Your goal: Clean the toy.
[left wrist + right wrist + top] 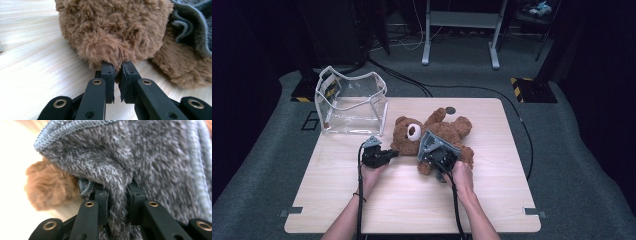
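Teddy bear (439, 131) pinched between left hand-held gripper (117, 68) jaws.

A clear plastic bag (351, 104) with white trim stands open at the far left of the pale wooden table (412, 200), its mouth upward. A small dark round disc (451, 110) lies near the table's far edge. Black cables (462, 89) run over the grey carpet beyond, past the feet of a grey metal stand (460, 30)
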Demonstrator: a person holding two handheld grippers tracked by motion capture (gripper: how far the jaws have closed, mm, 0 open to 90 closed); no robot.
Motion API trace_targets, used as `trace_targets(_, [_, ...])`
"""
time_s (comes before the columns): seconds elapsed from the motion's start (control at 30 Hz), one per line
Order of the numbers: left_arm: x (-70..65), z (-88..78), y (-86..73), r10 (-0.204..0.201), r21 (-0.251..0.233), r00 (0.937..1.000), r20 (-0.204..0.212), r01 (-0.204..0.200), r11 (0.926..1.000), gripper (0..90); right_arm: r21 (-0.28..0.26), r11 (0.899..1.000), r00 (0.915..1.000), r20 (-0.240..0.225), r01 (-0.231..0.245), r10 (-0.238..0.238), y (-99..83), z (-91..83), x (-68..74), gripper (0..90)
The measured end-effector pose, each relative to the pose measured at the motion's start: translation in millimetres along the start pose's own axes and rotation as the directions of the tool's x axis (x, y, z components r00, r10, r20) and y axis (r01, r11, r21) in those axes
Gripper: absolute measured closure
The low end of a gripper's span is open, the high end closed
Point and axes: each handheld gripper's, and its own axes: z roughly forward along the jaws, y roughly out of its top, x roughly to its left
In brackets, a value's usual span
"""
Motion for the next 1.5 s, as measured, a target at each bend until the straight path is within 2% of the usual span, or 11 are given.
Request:
trace_targets(0.03, [0.2,0.0,0.1,0.000,0.002,1.0000,0.000,0.000,1.0000,82.8,0.000,1.000,0.9999,0.009,0.011,-0.011,-3.0,-0.4,-2.5,74.9])
trace_targets(0.33, [0.1,0.0,-0.1,-0.004,-0.004,1.0000,0.001,0.004,1.0000,82.8,0.022,0.998,0.9965,0.058,-0.061,0.060,-26.1,-11.6,-22.3,75.3])
trace_targets(0.4, [0.0,0.0,-0.1,-0.003,-0.003,1.0000,0.002,0.003,1.0000,82.9,0.007,0.997,0.9937,0.080,-0.079,0.078,-33.0,-13.3,-29.7,75.4])
trace_targets(0.6, [-0.1,0.1,0.1,0.003,0.002,1.0000,0.000,-0.003,1.0000,82.8,0.029,0.988,0.9824,0.113,-0.153,0.148,-53.3,-20.9,-54.5,75.5])
trace_targets(0.8, [-0.2,0.2,0.0,0.002,0.002,1.0000,-0.001,-0.002,1.0000,82.8,0.033,0.965,0.9556,0.155,-0.259,0.251,-76.5,-21.2,-80.5,75.3])
trace_targets(0.93, [-0.2,0.2,0.1,0.000,0.004,1.0000,-0.001,0.000,1.0000,82.8,0.029,0.952,0.9385,0.177,-0.306,0.296,-89.4,-20.0,-92.5,75.3])
trace_targets(1.1, [-0.4,0.4,0.0,-0.004,0.002,1.0000,-0.005,0.004,1.0000,82.4,0.018,0.938,0.9242,0.176,-0.347,0.339,-99.4,-21.0,-104.0,75.2])
trace_targets(1.23, [-1.0,0.8,0.3,0.001,0.004,0.9998,-0.019,0.000,1.0000,79.6,-0.003,0.917,0.9080,0.139,-0.399,0.395,-105.5,-23.4,-109.5,75.0])
trace_targets(1.33, [-3.0,2.6,0.4,0.015,0.010,0.9992,-0.037,-0.014,0.9998,75.1,-0.008,0.907,0.8999,0.123,-0.421,0.418,-108.3,-24.6,-111.7,75.0])
trace_targets(1.37, [-3.4,2.8,0.6,0.020,0.016,0.9988,-0.045,-0.019,0.9997,71.2,-0.008,0.909,0.9024,0.115,-0.417,0.415,-109.5,-25.1,-112.9,74.9])
trace_targets(1.5, [-6.6,4.7,0.7,0.033,0.032,0.9955,-0.089,-0.030,0.9990,54.4,-0.011,0.901,0.8956,0.109,-0.433,0.431,-112.2,-26.6,-115.3,74.8])
